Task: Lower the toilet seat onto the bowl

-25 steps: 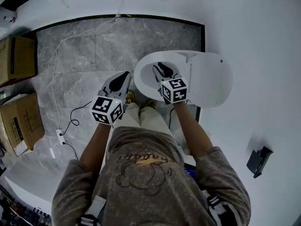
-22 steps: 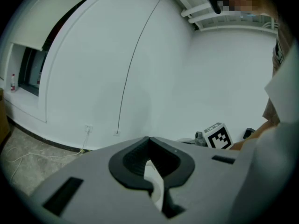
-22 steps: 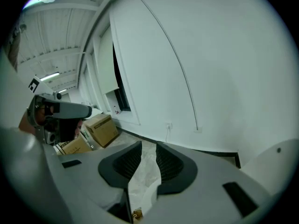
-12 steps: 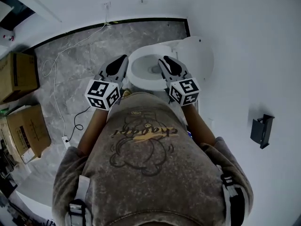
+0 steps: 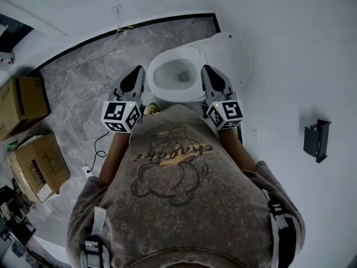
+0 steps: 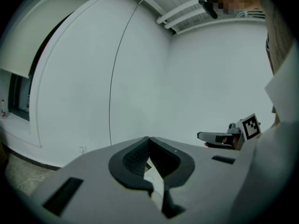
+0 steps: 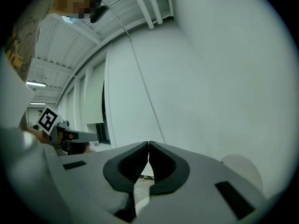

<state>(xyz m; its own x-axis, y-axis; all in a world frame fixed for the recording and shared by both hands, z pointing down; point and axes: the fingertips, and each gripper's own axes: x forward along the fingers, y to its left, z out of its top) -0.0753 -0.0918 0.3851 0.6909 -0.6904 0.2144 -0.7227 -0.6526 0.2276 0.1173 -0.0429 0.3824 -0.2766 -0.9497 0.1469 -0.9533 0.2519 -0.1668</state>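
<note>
The white toilet bowl [image 5: 175, 77] stands open on the grey floor, right against the wall. Its raised lid [image 5: 230, 50] leans back on the wall; I cannot separate the seat from it. My left gripper [image 5: 137, 70] hangs just left of the bowl and my right gripper [image 5: 207, 68] just right of it, below the raised lid. Neither touches the toilet. In the left gripper view the left gripper [image 6: 148, 139] has its jaw tips together with nothing between them. In the right gripper view the right gripper [image 7: 148, 144] is shut and empty too, with the lid's edge [image 7: 243, 168] at lower right.
Cardboard boxes [image 5: 21, 98] [image 5: 39, 162] sit on the floor at the left. A white cable [image 5: 71, 94] runs across the floor to a power strip [image 5: 86, 169]. A black holder [image 5: 317, 138] hangs on the wall at the right. The person's body fills the lower middle of the head view.
The right gripper has come off the bowl's rim and now hangs to its right. The left gripper has stayed left of the bowl. The head view now looks more squarely at the toilet.
</note>
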